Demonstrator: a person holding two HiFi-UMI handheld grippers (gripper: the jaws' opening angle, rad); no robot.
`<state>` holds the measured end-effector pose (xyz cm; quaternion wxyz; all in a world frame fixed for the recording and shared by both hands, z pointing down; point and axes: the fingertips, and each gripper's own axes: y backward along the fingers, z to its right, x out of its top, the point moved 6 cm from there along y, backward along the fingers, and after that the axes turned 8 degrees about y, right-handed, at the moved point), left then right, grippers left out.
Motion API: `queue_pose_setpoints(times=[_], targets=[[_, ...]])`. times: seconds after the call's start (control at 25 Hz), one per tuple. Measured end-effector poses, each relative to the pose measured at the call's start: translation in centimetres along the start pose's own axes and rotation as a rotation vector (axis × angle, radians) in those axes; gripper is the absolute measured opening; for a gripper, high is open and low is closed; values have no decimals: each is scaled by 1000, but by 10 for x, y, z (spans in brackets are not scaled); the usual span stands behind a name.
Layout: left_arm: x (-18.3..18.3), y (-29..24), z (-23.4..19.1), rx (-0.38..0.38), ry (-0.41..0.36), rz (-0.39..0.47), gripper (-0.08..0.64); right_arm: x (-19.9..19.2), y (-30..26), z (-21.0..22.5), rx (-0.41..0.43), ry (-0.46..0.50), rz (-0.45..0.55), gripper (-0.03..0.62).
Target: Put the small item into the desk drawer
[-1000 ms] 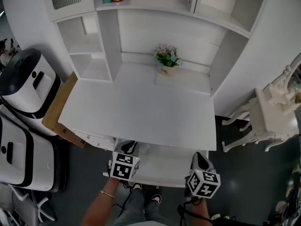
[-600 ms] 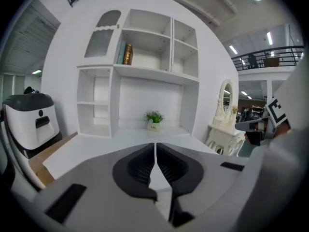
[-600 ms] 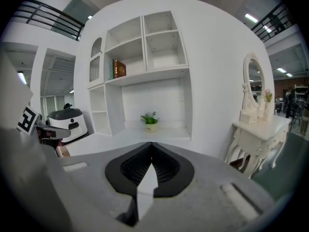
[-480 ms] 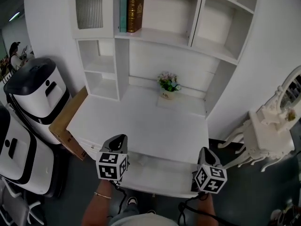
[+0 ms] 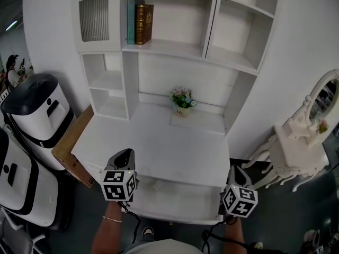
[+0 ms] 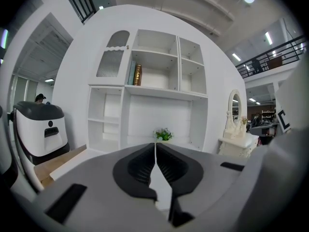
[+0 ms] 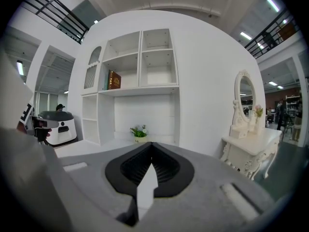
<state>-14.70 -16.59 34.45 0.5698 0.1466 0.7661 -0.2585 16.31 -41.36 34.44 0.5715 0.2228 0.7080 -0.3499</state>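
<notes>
A small pot of flowers (image 5: pixel 182 100) stands at the back of the white desk top (image 5: pixel 159 142), also seen ahead in the left gripper view (image 6: pixel 163 134) and the right gripper view (image 7: pixel 139 131). Below the desk's front edge the drawer (image 5: pixel 175 201) stands pulled out; I see nothing in the part that shows. My left gripper (image 5: pixel 126 154) hovers over the drawer's left end, jaws shut with nothing between them (image 6: pixel 155 144). My right gripper (image 5: pixel 236 169) hangs off the drawer's right end, jaws closed and empty (image 7: pixel 152 145). Both point toward the desk, far from the pot.
The hutch above the desk holds two books (image 5: pixel 140 23) on an upper shelf. Two white-and-black machines (image 5: pixel 32 110) and a brown board (image 5: pixel 71 142) crowd the desk's left side. A white dressing table with a mirror (image 5: pixel 302 147) stands to the right.
Both grippers have risen from drawer level to about desk-top height. The head view has tilted up, so more of the upper shelves shows.
</notes>
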Motion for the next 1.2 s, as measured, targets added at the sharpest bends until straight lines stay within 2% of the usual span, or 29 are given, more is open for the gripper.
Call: queue_pose_setpoints(times=[0.36, 1.2], targets=[[2, -2, -1, -7, 0, -1, 12, 4, 7, -2, -32, 17, 18, 5], [2, 4, -15, -9, 12, -6, 12, 5, 11, -20, -6, 0, 12, 5]])
